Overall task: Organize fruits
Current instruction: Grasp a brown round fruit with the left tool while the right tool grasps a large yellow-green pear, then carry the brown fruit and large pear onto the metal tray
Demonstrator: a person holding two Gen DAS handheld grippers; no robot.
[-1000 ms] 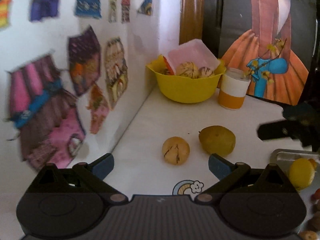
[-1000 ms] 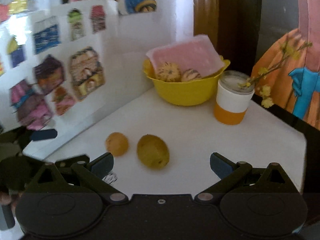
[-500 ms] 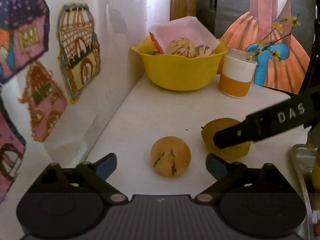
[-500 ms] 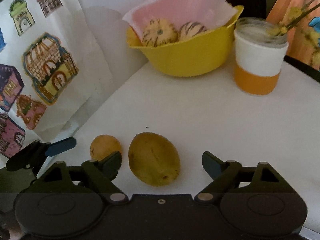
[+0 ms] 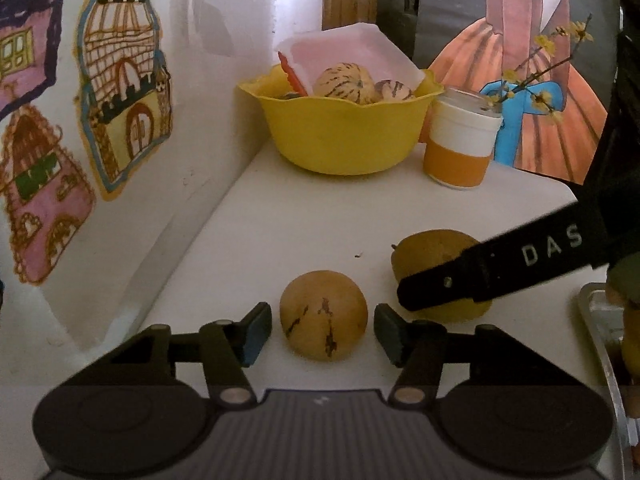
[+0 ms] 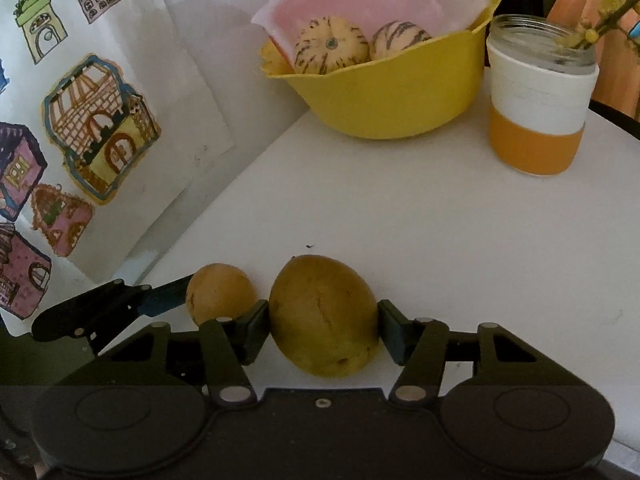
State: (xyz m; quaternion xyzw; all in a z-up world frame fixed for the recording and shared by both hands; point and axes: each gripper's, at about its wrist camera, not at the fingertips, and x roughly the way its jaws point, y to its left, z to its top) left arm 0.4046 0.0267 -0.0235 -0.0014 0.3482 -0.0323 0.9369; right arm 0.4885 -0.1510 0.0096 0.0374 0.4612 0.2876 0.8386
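Yellow bowl (image 6: 400, 96) holds cream, dark-striped fruits (image 6: 331, 46), apparently on pink lining (image 6: 372, 0).

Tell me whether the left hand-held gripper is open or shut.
Open. The left hand-held gripper has a visible gap between each finger and the small round fruit, which rests on the white table.

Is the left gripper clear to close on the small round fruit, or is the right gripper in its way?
Probably yes. The left gripper is open with the round fruit between its fingers. The right gripper brackets the bigger fruit alongside, apart from the round one.
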